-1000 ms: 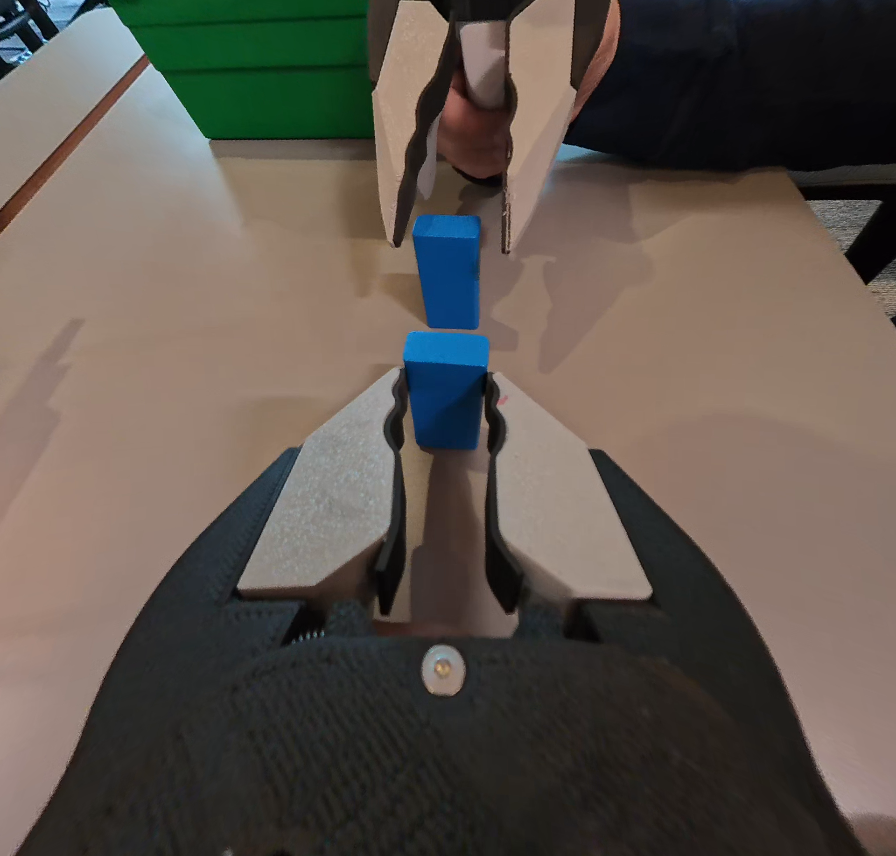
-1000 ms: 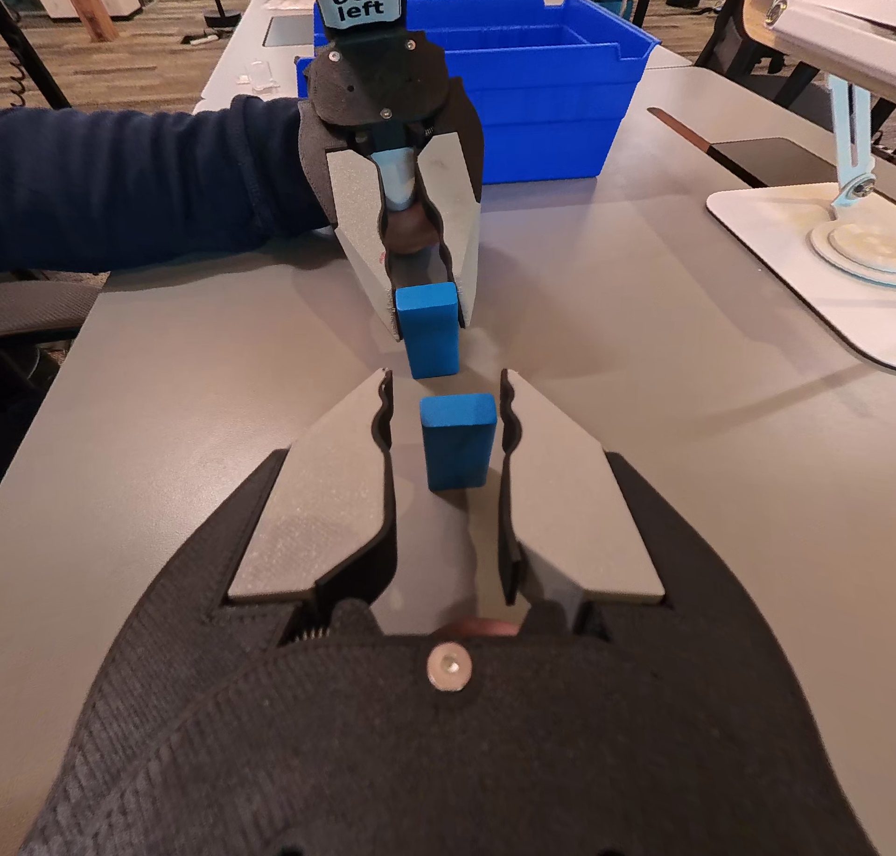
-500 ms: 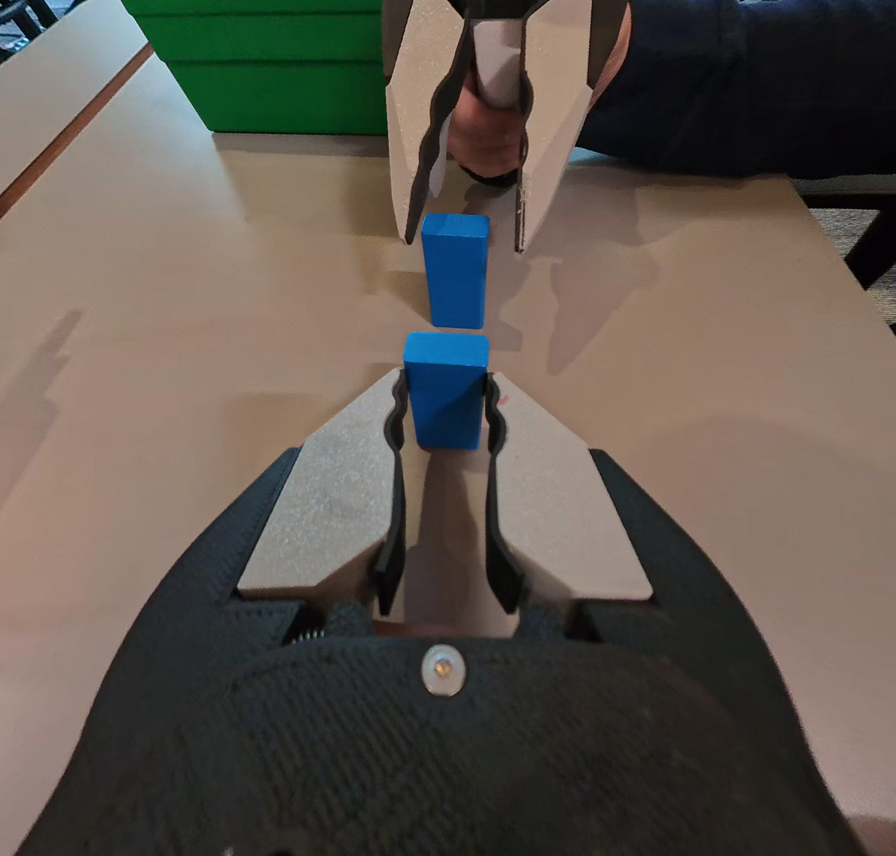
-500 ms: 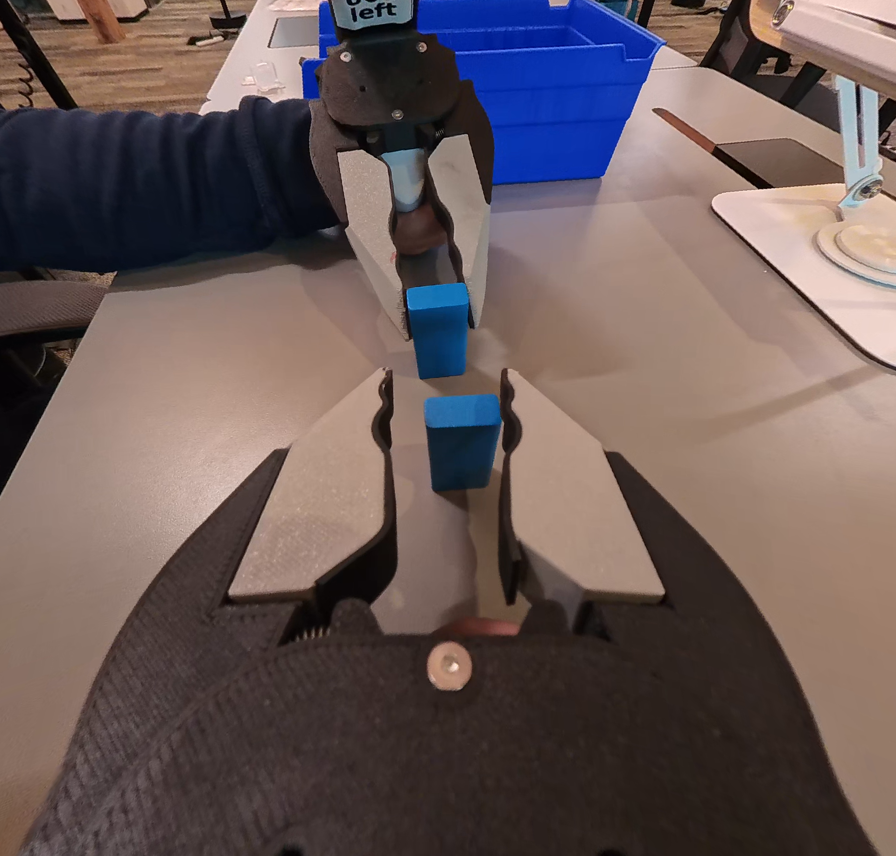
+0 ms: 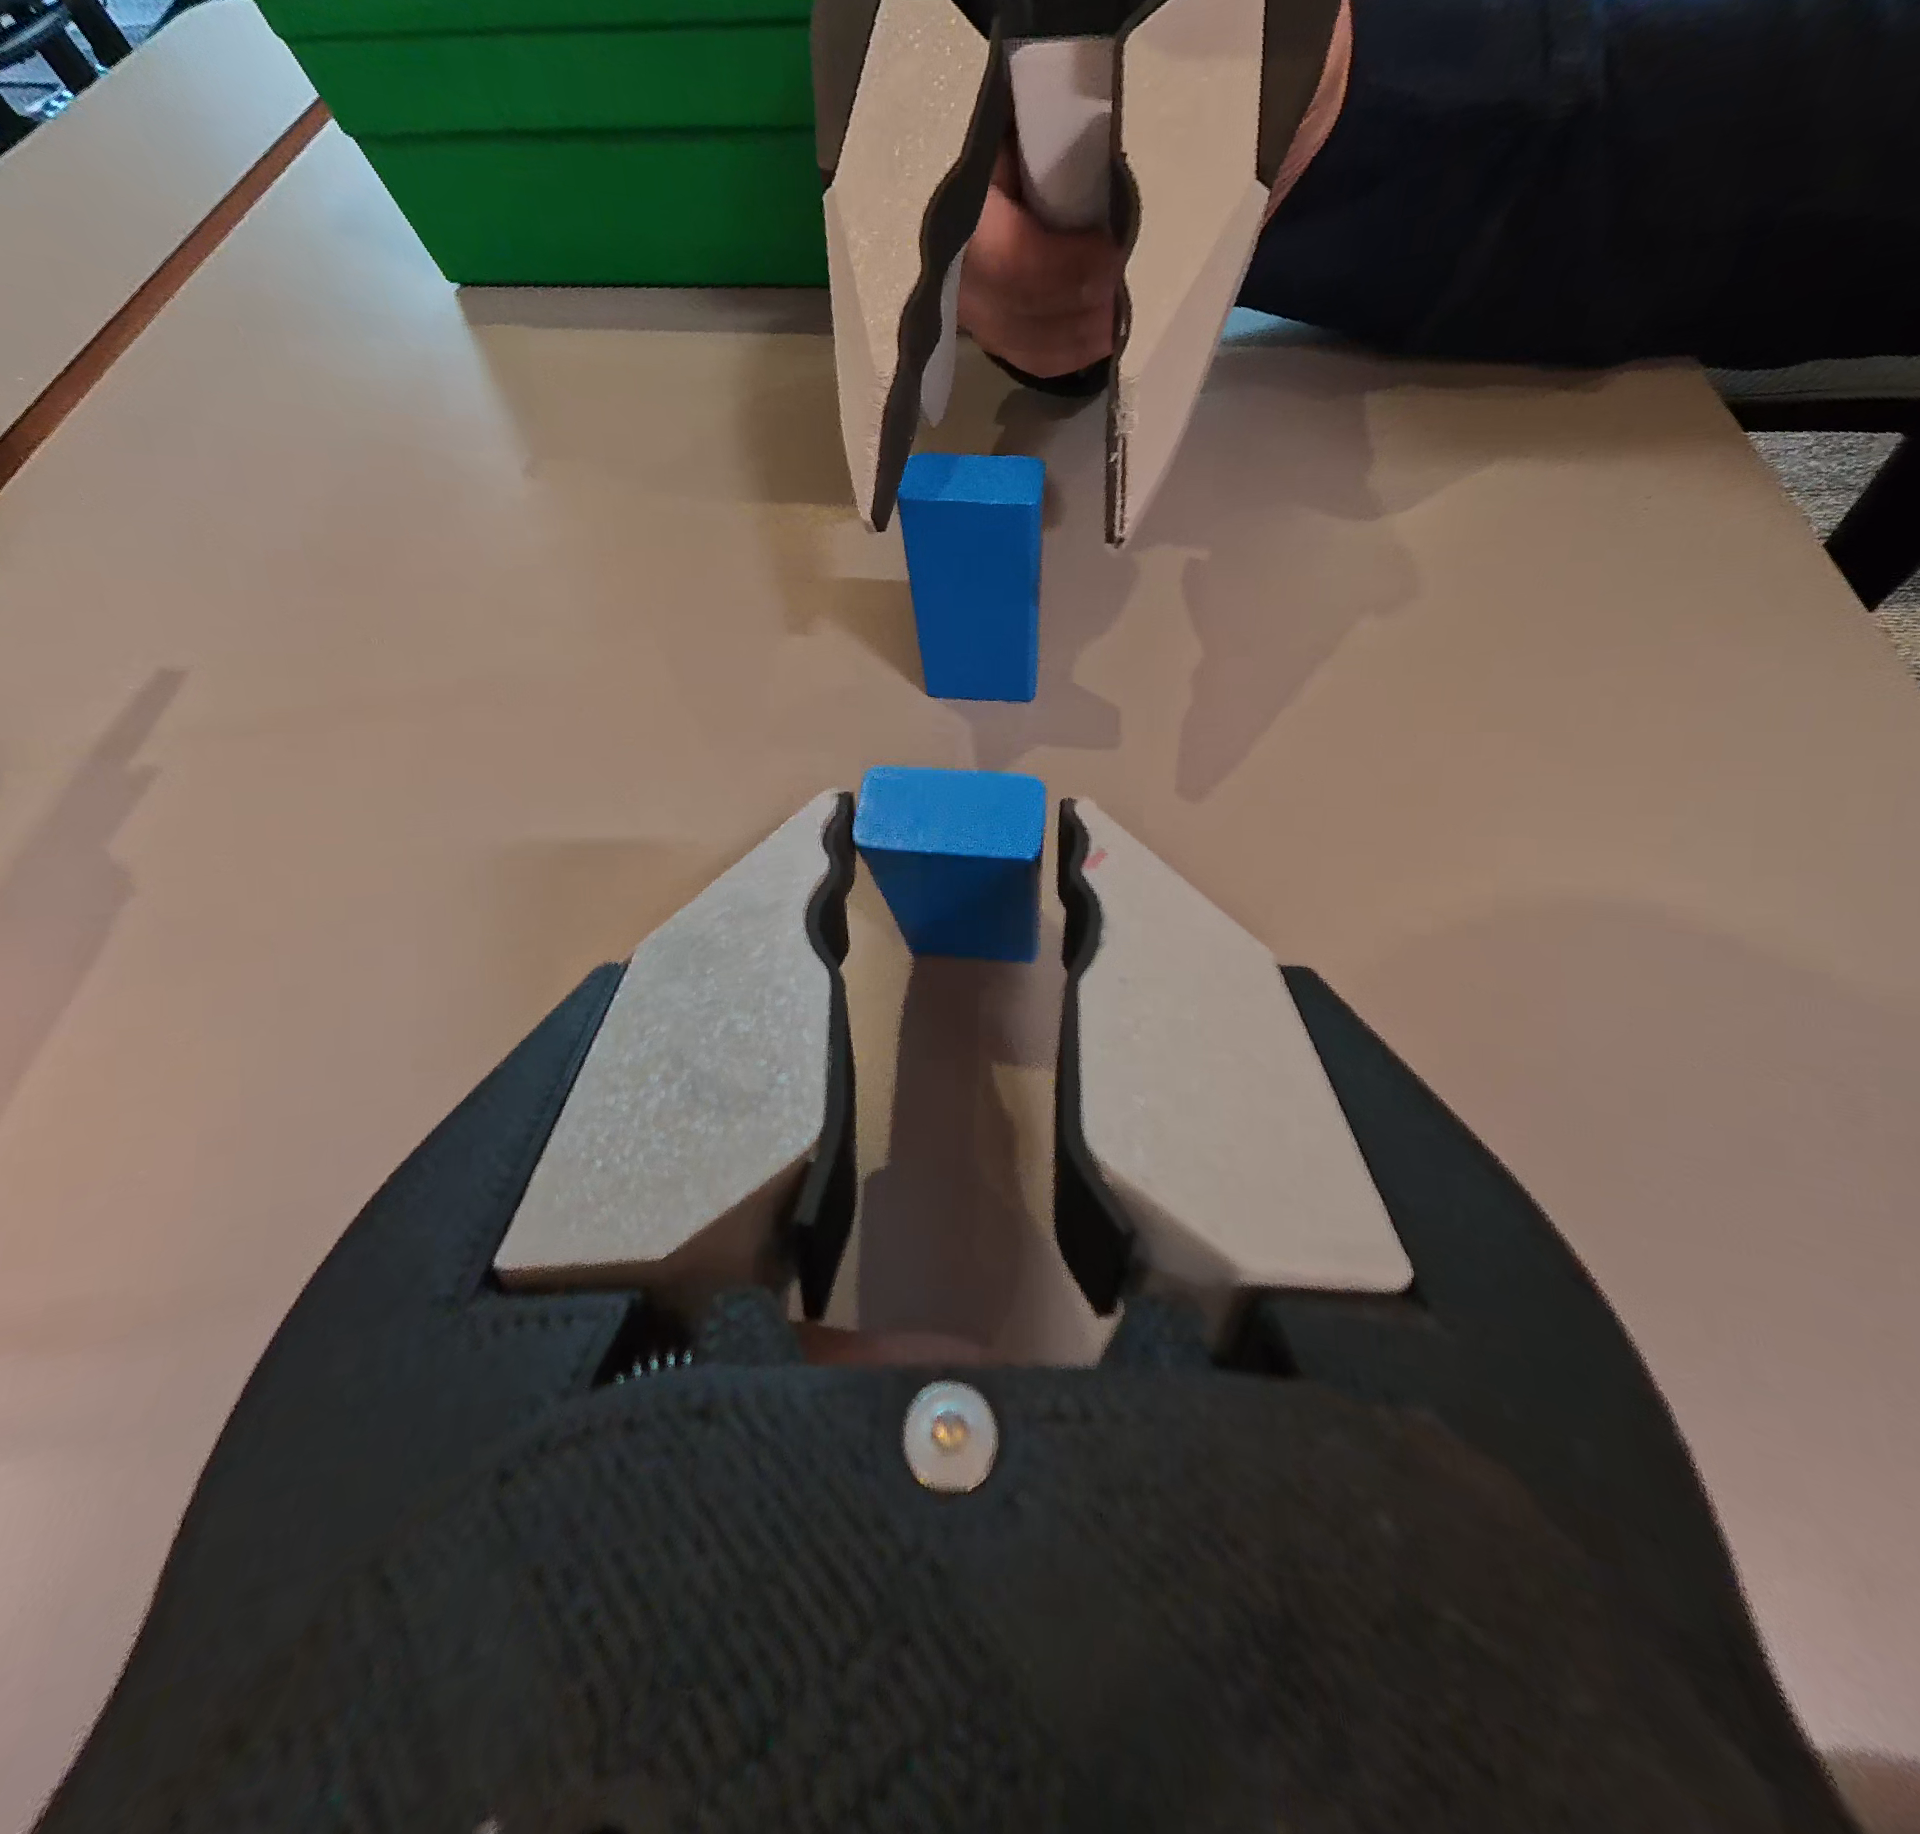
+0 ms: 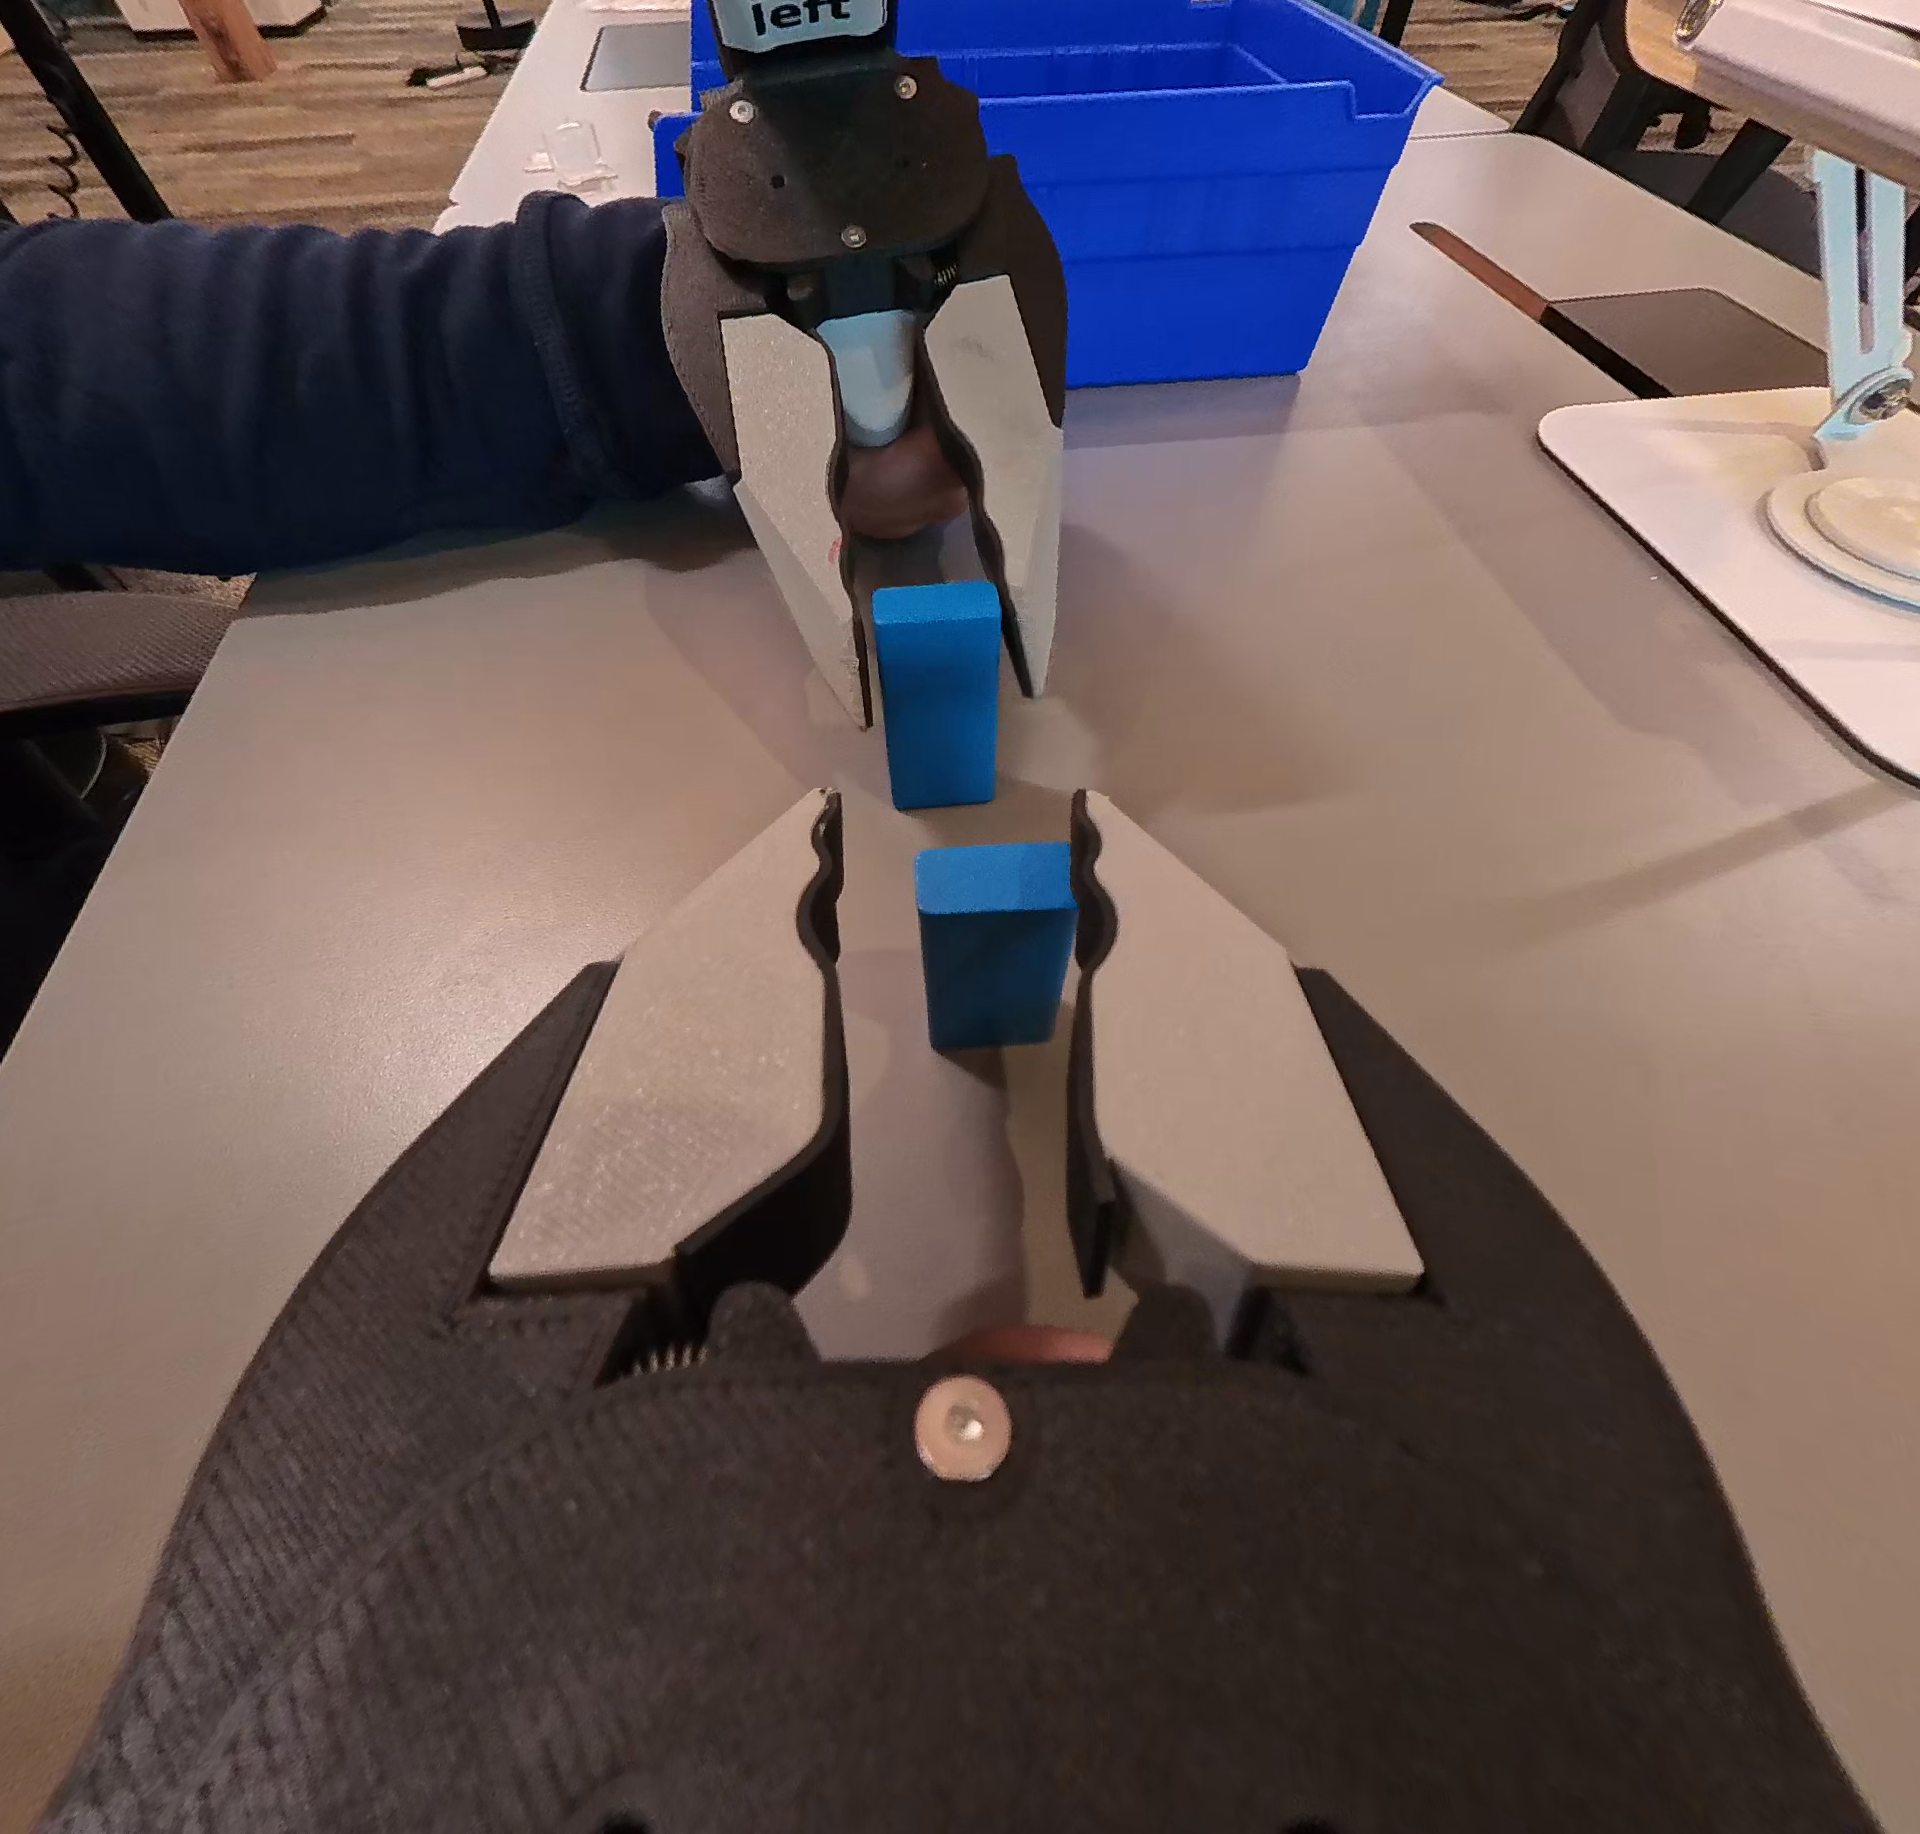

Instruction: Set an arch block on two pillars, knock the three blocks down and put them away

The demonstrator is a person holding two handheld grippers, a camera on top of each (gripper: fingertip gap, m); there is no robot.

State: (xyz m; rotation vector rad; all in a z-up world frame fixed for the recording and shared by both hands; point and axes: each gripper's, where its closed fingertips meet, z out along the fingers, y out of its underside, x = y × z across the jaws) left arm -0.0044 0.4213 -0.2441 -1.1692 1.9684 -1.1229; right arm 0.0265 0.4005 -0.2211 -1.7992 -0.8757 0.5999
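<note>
Standing upright on the grey table, two blue pillar blocks are seen in line, a short gap left between them. In the left wrist view the nearer pillar sits at frame centre between the fingers of the left gripper, whose jaws are parted slightly wider than the block; a thin gap shows at each side, so nothing is held. The farther pillar stands above centre, between the tips of the right gripper, which is spread noticeably wider than the block and grips nothing; in the right wrist view that block appears to lie against one finger.

Both pillars can be judged as placed and released. No arch block is visible in either view, so the bridging step is taken as not yet done, with the knocking down and the putting away also left. A green bin is seen at upper left of the left wrist view, and a blue bin at the top of the right wrist view.
</note>
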